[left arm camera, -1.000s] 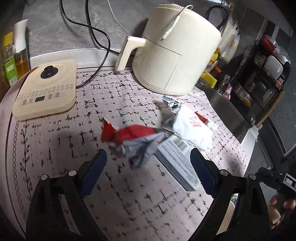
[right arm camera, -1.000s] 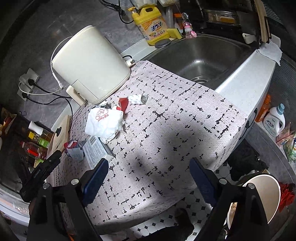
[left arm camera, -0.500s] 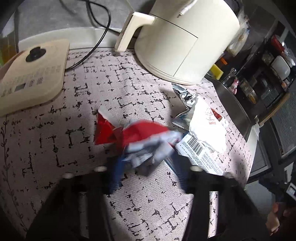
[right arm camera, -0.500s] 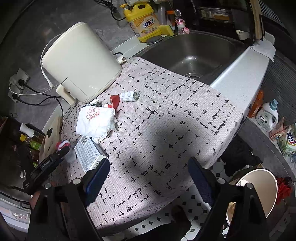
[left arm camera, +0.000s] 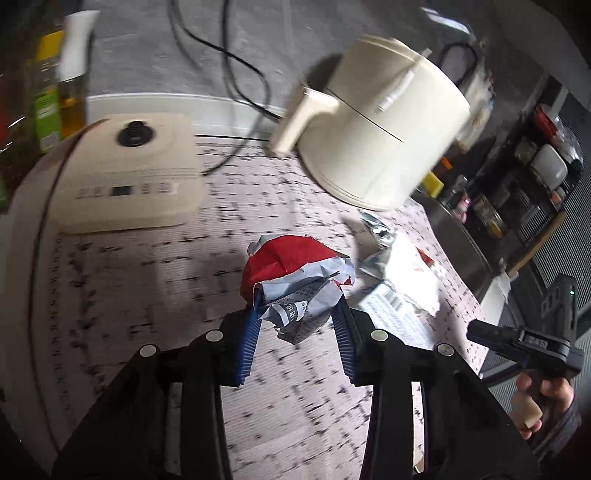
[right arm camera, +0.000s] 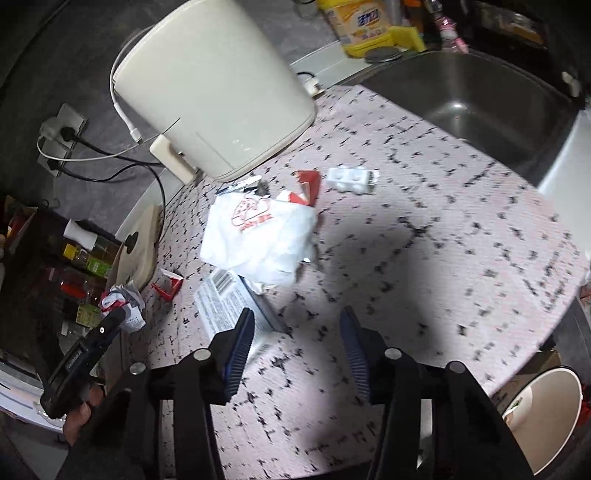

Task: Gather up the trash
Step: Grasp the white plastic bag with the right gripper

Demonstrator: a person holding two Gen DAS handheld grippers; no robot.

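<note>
A patterned mat point(right arm camera: 424, 236) in pale pink with black dashes covers the counter, running up to the steel sink point(right arm camera: 472, 107) at its far edge. On the mat stands a cream air fryer point(left arm camera: 380, 125), its handle pointing toward a flat cream appliance base point(left arm camera: 125, 177) with a black knob. Oil bottles point(left arm camera: 55, 92) line the wall behind that base, and a yellow detergent jug point(right arm camera: 362, 26) sits by the sink.

Near the fryer lies the loose trash: a crumpled white bag point(right arm camera: 262, 236) with a red logo, a flat printed box point(right arm camera: 232, 306) with a barcode half under it, a red wrapper scrap point(right arm camera: 308, 181), a small white moulded piece point(right arm camera: 351, 179), and a red torn corner point(right arm camera: 168, 286) further left.

The left gripper point(left arm camera: 297, 321) pinches a crumpled red-and-grey wrapper point(left arm camera: 295, 280) between its blue pads point(left arm camera: 247, 336), the paper bunched up above the mat (it looks lifted clear, though blur makes that uncertain). The right gripper point(right arm camera: 297, 347) has just been narrowing its jaws and stands half-wide with nothing between them; its left finger overlaps the near edge of the printed box in view. A hand point(left arm camera: 543, 402) grips the right tool's handle.
</note>
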